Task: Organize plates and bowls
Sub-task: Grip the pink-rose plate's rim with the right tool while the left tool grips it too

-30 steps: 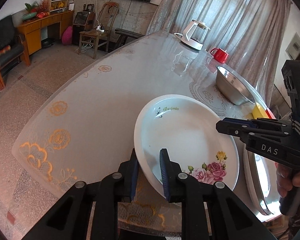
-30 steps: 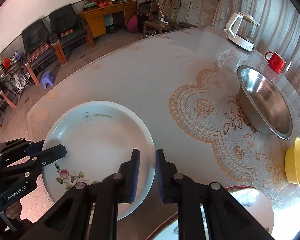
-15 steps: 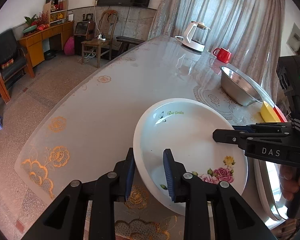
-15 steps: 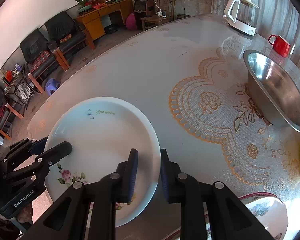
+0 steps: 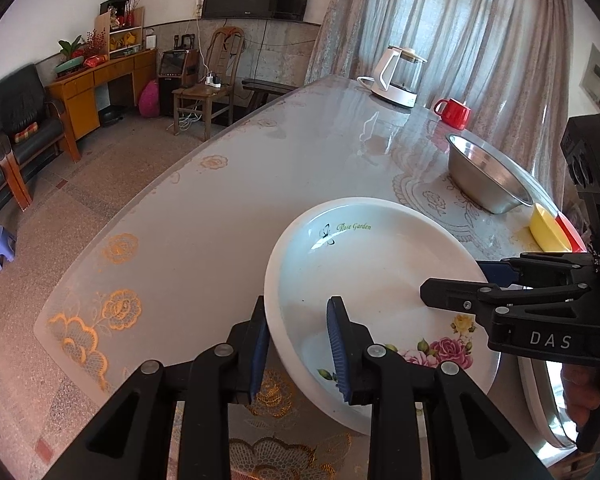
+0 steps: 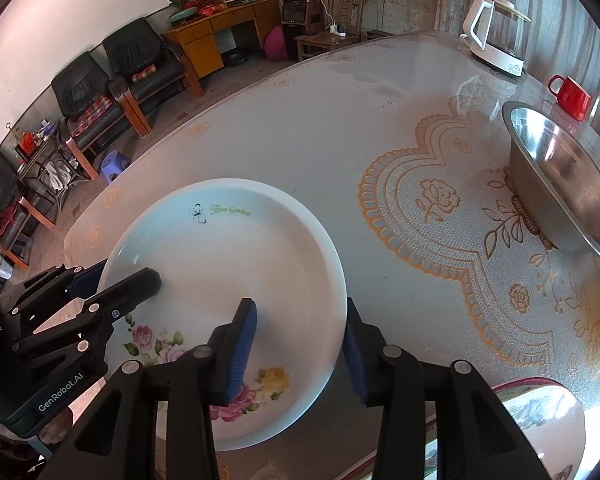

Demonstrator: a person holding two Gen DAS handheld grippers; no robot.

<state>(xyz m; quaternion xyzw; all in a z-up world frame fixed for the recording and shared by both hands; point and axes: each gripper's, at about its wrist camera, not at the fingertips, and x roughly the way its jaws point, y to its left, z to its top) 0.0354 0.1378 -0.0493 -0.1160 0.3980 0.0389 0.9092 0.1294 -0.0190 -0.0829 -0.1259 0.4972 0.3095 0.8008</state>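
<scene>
Plate, the white one with roses, lies flat on the table near its front edge, and both grips on its rim have just been let go. A second ago both pairs of jaws were pinched on the rim. Now the right gripper has just opened wide, rim between its pads untouched, while the left gripper has just parted slightly and straddles the opposite rim loosely. Judging by this, the plate is set down; the steel bowl waits well apart.

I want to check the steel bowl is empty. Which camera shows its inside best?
The right wrist view: the steel bowl lies close, its bare inside facing the camera. The left wrist view shows it farther off and side-on, its inside mostly hidden.
</scene>
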